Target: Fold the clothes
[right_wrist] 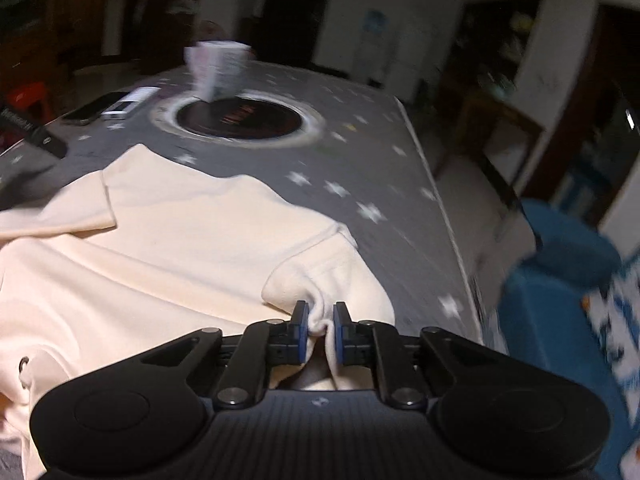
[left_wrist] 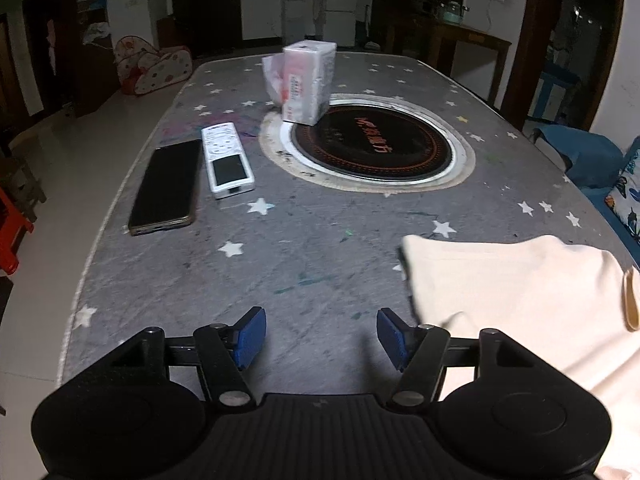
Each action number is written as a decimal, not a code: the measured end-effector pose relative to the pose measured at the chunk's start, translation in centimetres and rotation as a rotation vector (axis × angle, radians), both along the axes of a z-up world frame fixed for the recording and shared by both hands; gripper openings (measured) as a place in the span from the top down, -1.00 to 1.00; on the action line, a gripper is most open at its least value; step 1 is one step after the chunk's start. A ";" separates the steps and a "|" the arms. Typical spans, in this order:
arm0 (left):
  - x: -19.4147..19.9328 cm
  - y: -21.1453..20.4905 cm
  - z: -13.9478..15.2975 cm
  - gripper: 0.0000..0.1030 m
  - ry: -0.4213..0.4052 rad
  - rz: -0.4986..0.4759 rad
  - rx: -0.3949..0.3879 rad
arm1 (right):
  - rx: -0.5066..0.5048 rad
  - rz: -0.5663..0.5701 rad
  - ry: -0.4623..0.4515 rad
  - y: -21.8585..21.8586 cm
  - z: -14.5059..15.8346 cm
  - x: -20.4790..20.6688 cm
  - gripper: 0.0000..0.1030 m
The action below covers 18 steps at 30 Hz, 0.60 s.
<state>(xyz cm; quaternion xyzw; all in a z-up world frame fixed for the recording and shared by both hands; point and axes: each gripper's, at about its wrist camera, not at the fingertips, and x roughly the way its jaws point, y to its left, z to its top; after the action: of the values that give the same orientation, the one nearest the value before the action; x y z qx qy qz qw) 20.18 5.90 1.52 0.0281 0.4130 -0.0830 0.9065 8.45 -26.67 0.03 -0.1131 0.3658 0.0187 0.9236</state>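
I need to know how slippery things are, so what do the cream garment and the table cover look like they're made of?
The cream garment looks like soft, matte knit cotton or fleece: it bunches in rounded folds between the right gripper. The table cover looks like smooth printed vinyl or oilcloth, grey with white stars, scuffed and faintly shiny; the exact material is uncertain.

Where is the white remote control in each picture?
Left wrist view: the white remote lies left of centre, right beside the black phone.
Right wrist view: the remote is small and blurred, far upper left, beside the phone.
Shared landmark: the round black cooktop in the table.
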 end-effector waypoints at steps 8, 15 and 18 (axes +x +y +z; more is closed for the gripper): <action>1.4 -4.4 -0.2 -0.36 -0.012 -0.086 -0.011 | 0.054 -0.202 -0.007 -5.1 0.5 -0.3 0.66; 3.8 -7.3 -2.1 -0.37 0.014 -0.090 0.010 | 0.010 -0.205 -0.080 -6.0 1.8 0.1 0.57; 4.4 -7.8 -2.6 -0.34 0.016 -0.086 0.015 | 0.200 -0.122 -0.021 -6.4 2.0 2.1 0.54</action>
<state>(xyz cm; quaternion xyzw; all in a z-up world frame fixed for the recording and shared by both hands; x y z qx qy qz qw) 24.63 -1.88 -1.06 0.0519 0.4192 -0.1191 0.8986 10.59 -33.06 2.04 0.0021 0.3585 -0.0022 0.9335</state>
